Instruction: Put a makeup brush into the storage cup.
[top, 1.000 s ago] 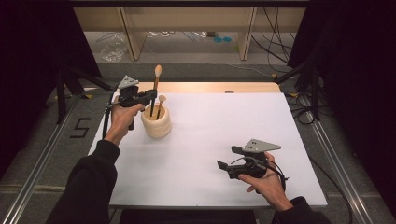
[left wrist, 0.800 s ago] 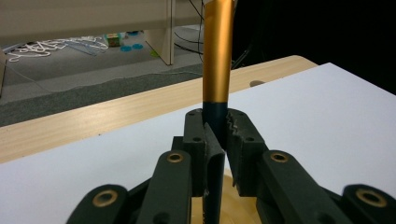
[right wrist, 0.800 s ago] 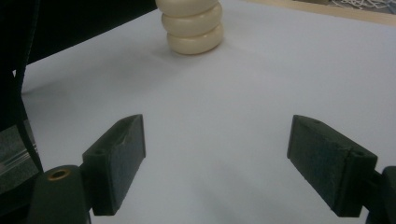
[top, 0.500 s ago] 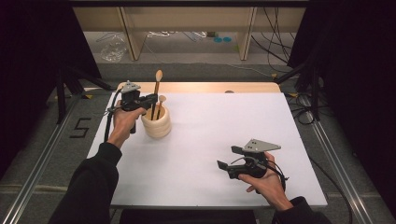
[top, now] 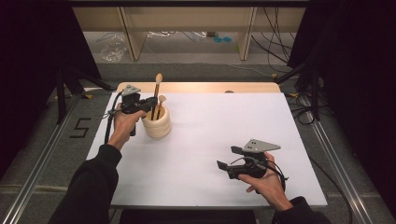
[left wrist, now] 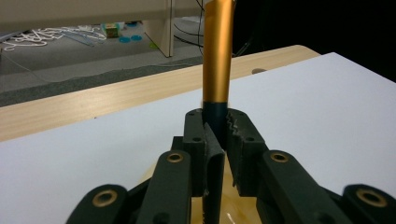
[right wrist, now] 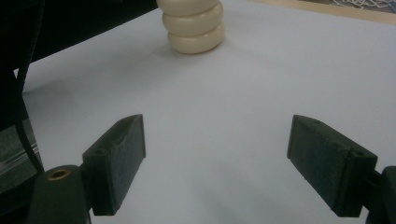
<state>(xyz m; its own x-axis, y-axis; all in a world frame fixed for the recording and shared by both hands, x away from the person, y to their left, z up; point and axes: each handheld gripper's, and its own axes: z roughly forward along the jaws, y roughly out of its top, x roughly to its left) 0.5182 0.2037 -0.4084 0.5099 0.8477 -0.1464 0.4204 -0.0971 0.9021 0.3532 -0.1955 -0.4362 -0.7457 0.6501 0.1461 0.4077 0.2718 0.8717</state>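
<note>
One step: lift brush | left gripper (left wrist: 215, 135) fingers clamped on gold-and-dark-handled brush (left wrist: 217, 60), upright in cream ribbed holder (top: 157, 124) | pull straight up, clearing neighbouring wooden spoon (top: 161, 100) | right gripper (right wrist: 217, 163) wide open, empty, well right of holder on white bench (top: 210, 135)

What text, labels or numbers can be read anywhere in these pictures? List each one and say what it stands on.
"5": a dark numeral marked on the grey floor, left of the table, in the high view.
Nothing readable on the cream ribbed holder, on the brush with the gold ferrule, or on either gripper.
The small things on the floor beyond the table are too small to read.
</note>
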